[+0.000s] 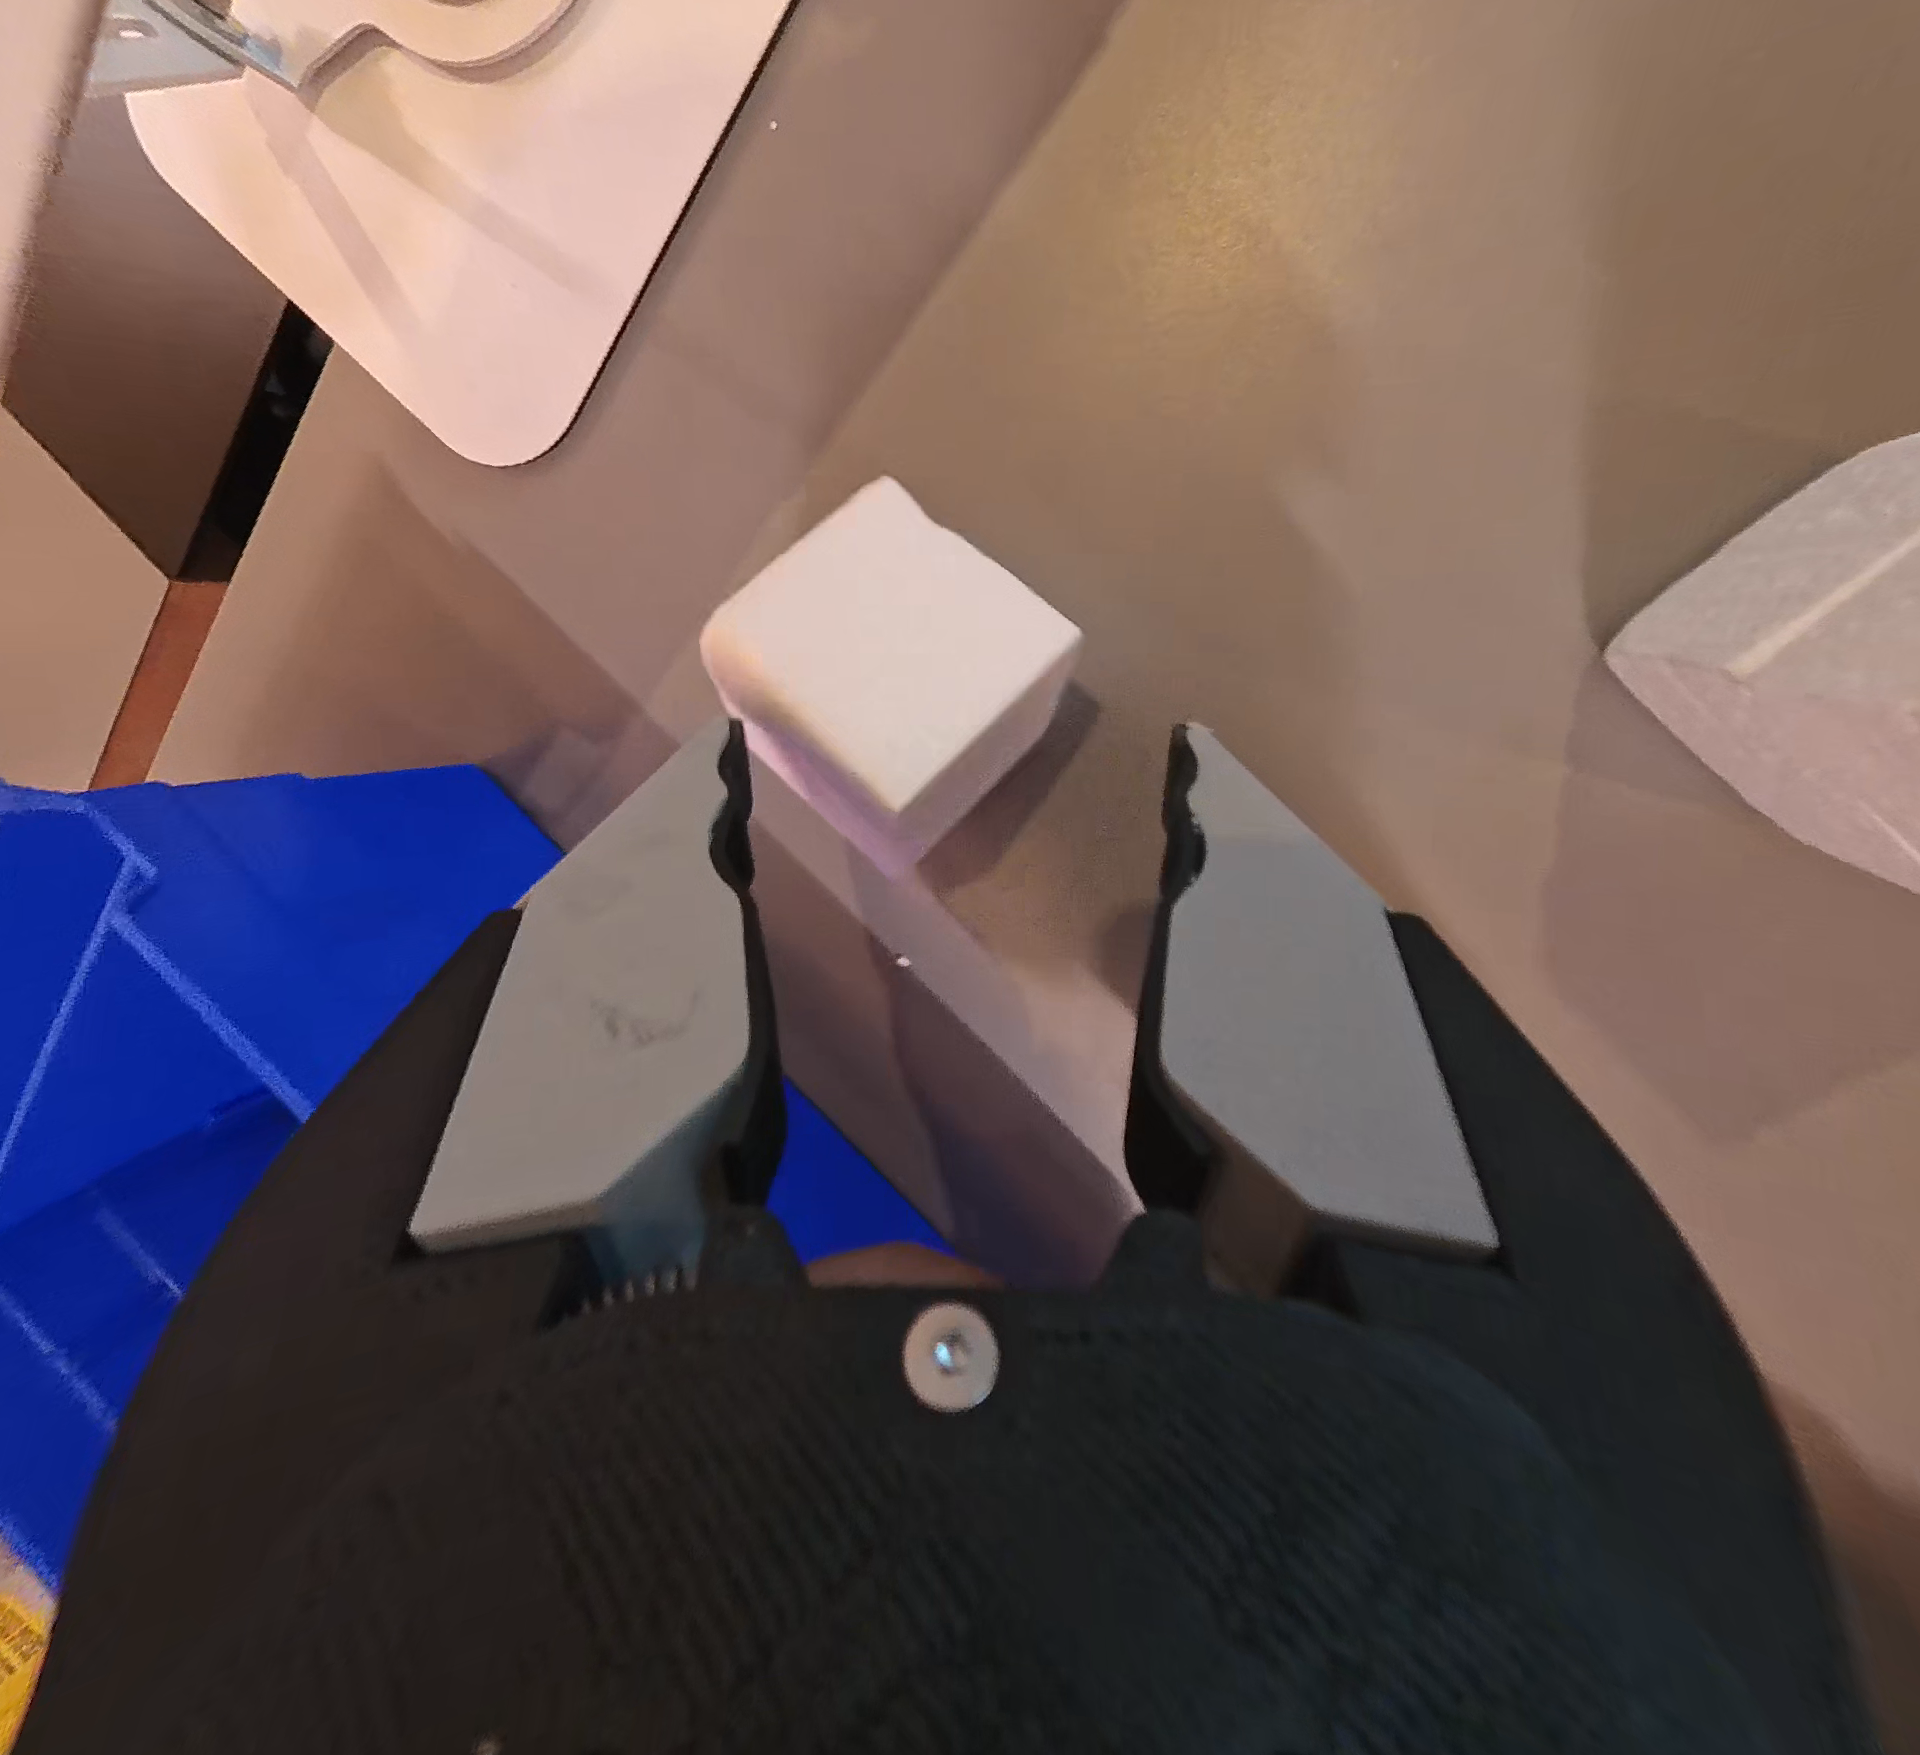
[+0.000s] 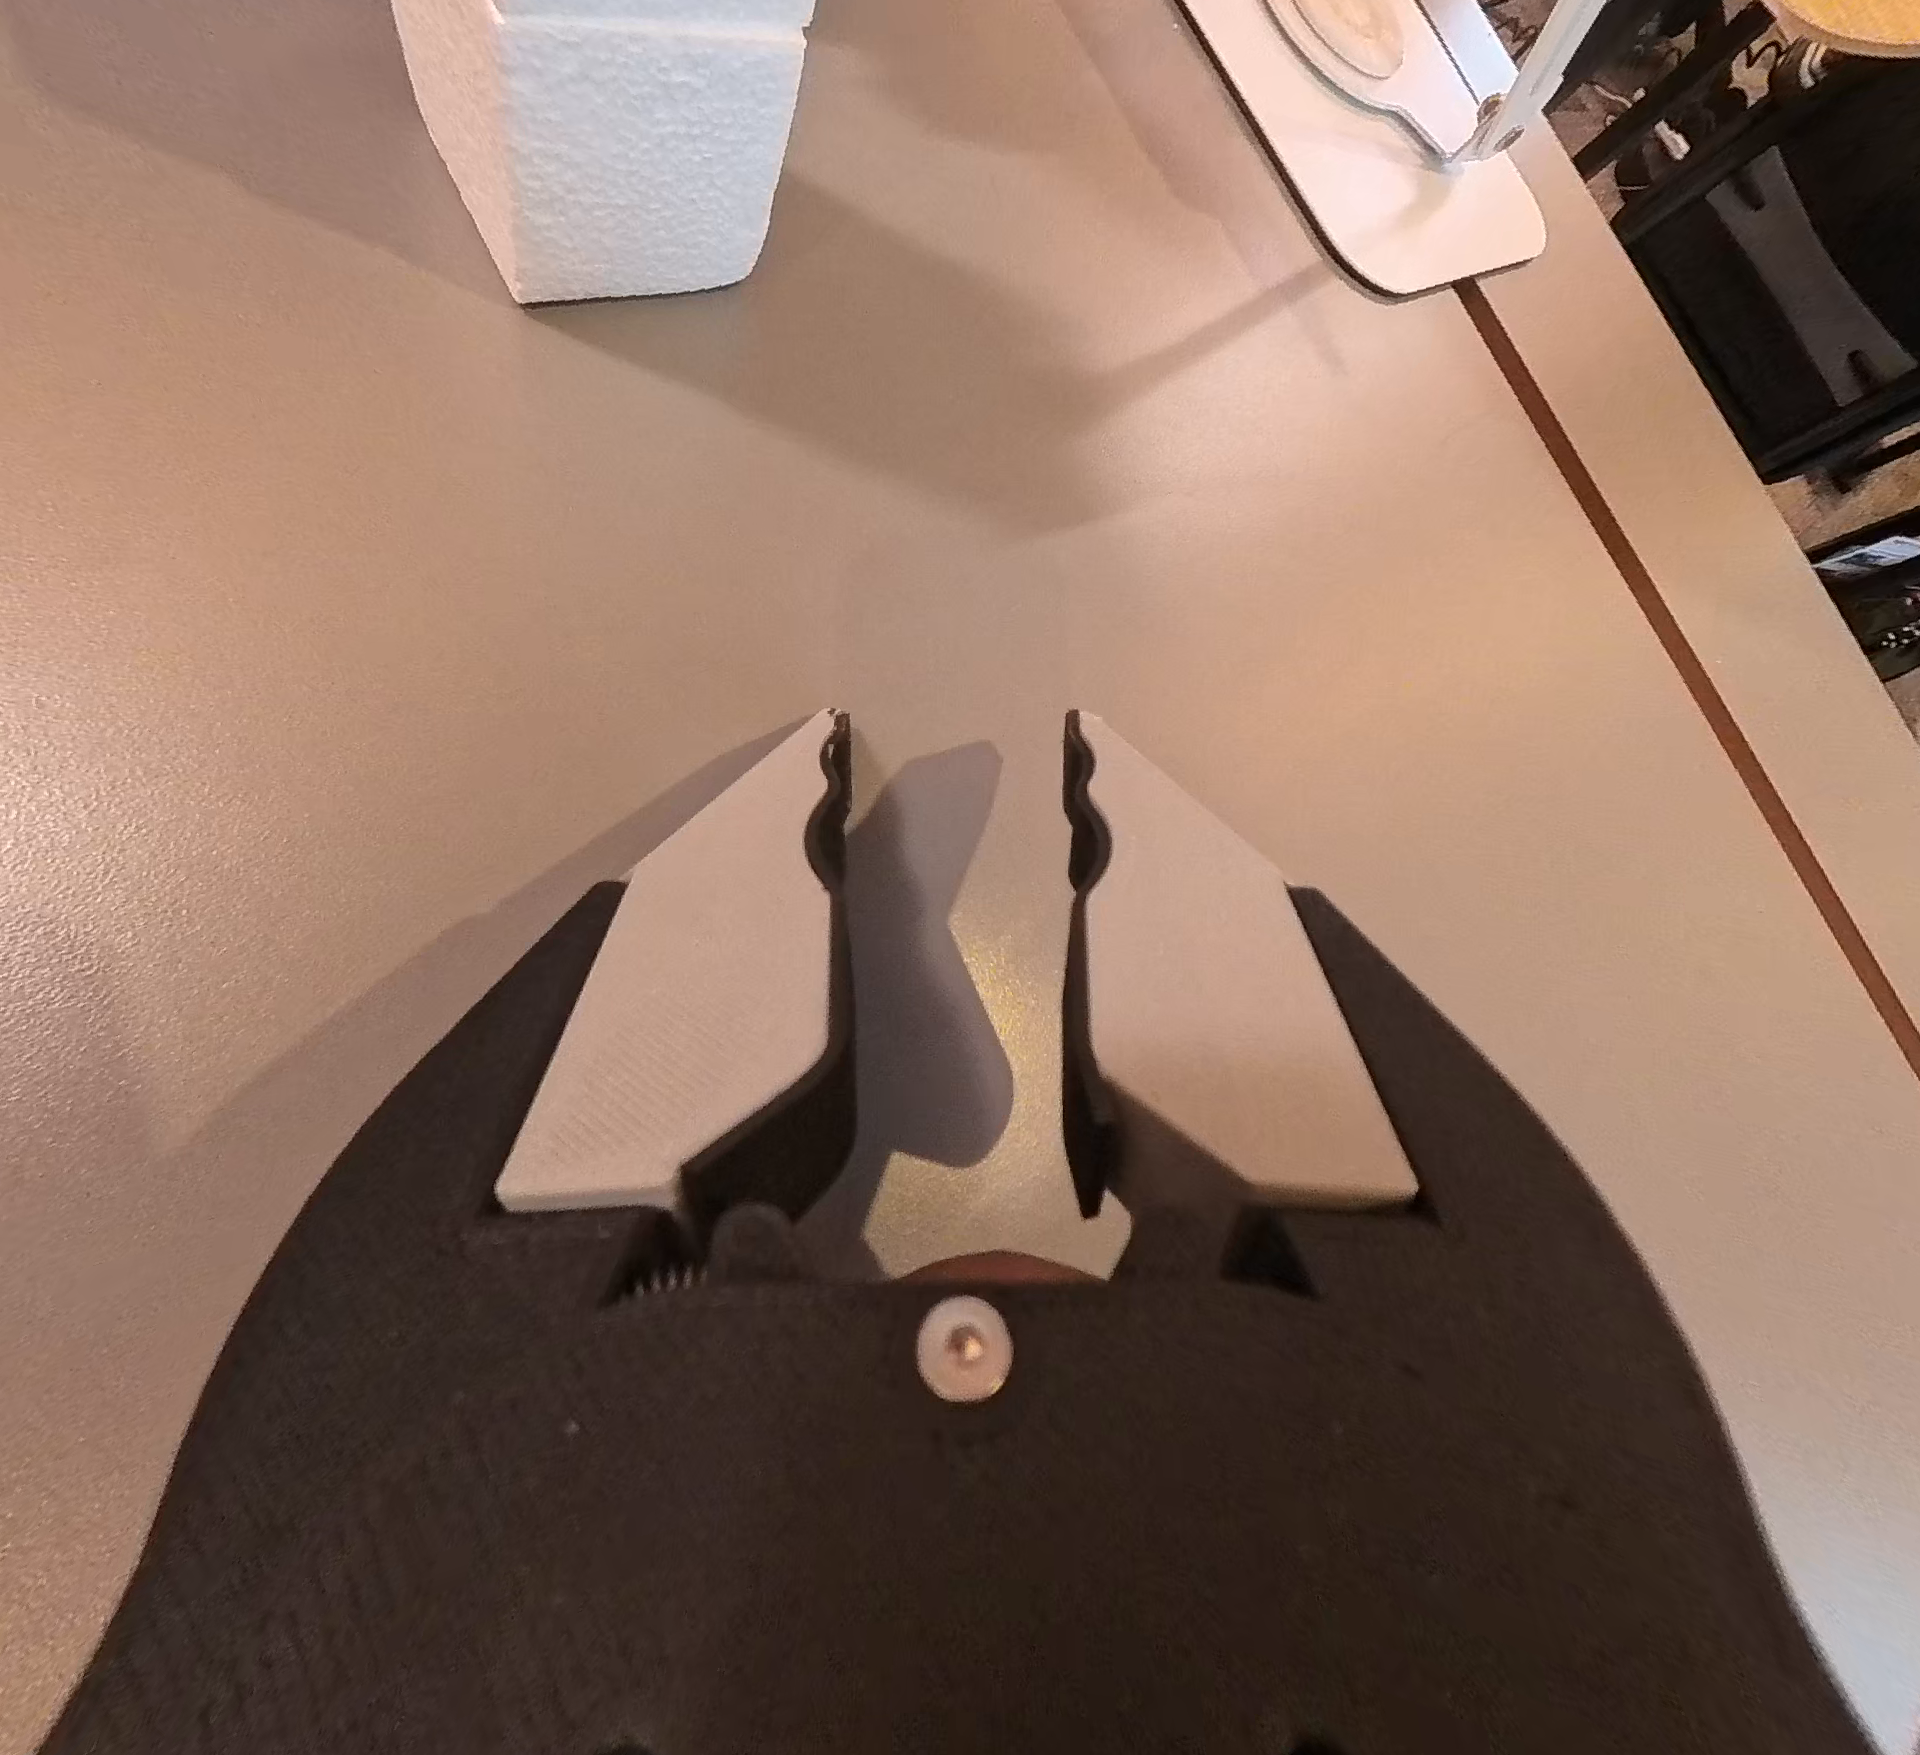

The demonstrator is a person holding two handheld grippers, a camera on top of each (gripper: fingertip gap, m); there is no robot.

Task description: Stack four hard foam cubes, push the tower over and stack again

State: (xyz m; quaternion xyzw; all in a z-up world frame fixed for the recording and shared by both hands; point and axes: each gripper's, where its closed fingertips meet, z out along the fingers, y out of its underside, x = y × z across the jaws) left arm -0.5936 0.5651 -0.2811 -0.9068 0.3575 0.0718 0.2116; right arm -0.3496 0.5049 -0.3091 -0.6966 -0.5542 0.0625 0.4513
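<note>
a single small white hard foam cube (image 1: 894,666) lies alone on the beige table (image 1: 1403,199), turned corner-on to the left gripper (image 1: 956,739), with no long axis to speak of. that gripper hangs just short of it, spread wide and holding nothing. at the right edge a stack of white foam cubes (image 1: 1808,697) is cut off; in the right wrist view the stack (image 2: 623,43) stands upright with two cubes showing, its top out of frame. the right gripper (image 2: 956,729) is parted, empty, well apart from it. a blue plastic bin (image 1: 208,978) is partly hidden.
</note>
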